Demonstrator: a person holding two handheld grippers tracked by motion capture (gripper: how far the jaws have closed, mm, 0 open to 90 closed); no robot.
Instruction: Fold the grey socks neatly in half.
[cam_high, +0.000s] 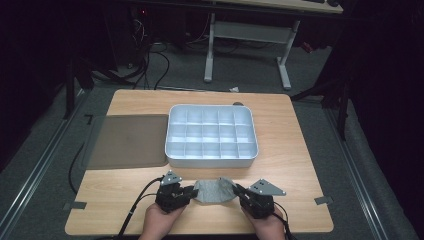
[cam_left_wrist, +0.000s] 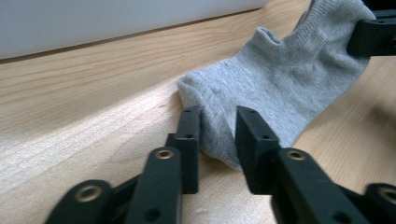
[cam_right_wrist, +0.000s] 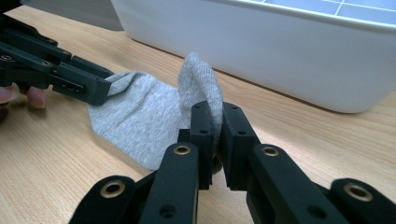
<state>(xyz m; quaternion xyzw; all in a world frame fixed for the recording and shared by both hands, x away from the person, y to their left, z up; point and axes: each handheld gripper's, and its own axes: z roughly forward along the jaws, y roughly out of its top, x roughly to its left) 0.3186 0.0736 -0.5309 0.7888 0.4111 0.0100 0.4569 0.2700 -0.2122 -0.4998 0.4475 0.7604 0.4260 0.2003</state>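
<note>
A grey ankle sock (cam_high: 214, 191) lies on the wooden table near its front edge, between my two grippers. My left gripper (cam_high: 191, 191) is at the sock's left end. In the left gripper view its jaws (cam_left_wrist: 217, 135) stand a little apart, open, with the sock's edge (cam_left_wrist: 280, 79) between them, resting on the table. My right gripper (cam_high: 237, 191) is at the sock's right end. In the right gripper view it (cam_right_wrist: 217, 126) is shut on a raised fold of the sock (cam_right_wrist: 140, 107), lifting that end off the wood.
A white tray (cam_high: 212, 161) divided into several compartments stands just behind the sock, its wall close (cam_right_wrist: 280, 51). A grey mat (cam_high: 127, 141) lies to the tray's left. Bare wood extends left and right of the hands. Desk legs and cables stand beyond the table.
</note>
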